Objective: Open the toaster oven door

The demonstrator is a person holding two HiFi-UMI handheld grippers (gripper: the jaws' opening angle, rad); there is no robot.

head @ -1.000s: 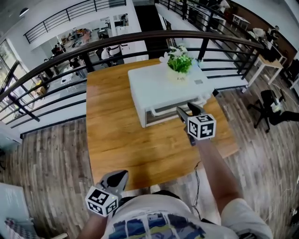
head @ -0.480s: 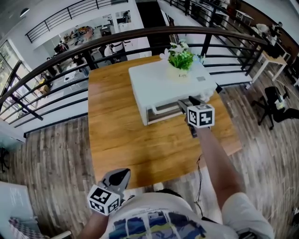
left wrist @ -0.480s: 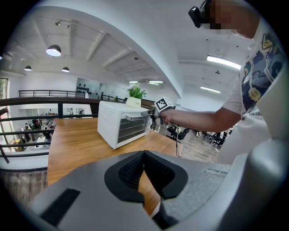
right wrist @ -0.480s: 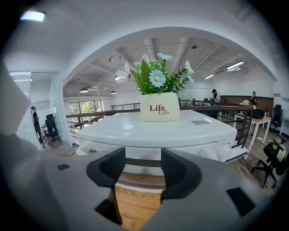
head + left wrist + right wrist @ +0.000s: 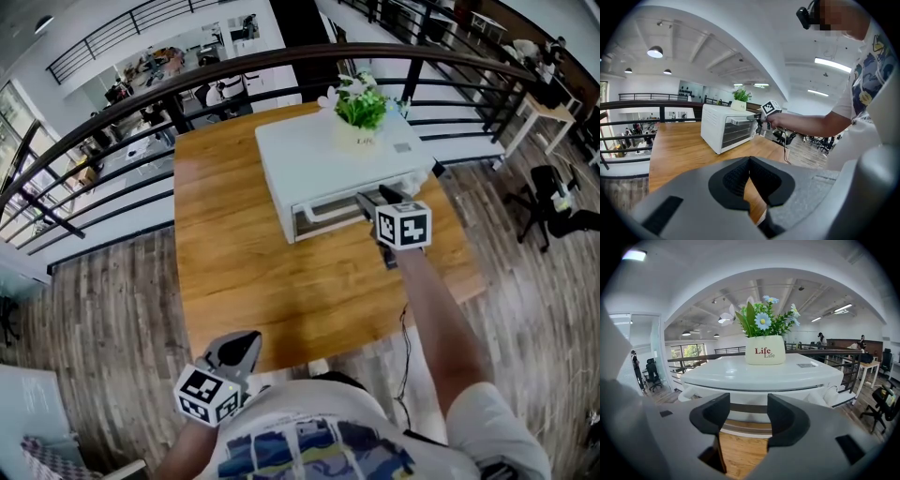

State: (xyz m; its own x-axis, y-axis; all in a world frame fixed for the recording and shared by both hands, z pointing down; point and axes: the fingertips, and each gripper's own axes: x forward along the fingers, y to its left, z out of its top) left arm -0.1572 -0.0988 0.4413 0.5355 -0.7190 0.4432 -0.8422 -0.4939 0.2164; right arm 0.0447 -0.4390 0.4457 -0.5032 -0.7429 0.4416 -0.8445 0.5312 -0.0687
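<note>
Over the wooden table (image 5: 234, 272), the left gripper (image 5: 237, 351) is idling near the body, jaws pressed together, while the nearer right gripper (image 5: 372, 201) is hovering with jaws apart and empty; the door handle (image 5: 739, 121) is lying crosswise just ahead, on the toaster oven (image 5: 328, 155) front.

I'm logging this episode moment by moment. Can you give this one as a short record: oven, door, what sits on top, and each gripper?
oven: white toaster oven on the wooden table
door: not swung down; handle along its top edge
on top: potted plant
right gripper: jaws apart, right at the door handle, gripping nothing
left gripper: jaws together, empty, held low near the person's body, far from the oven
</note>
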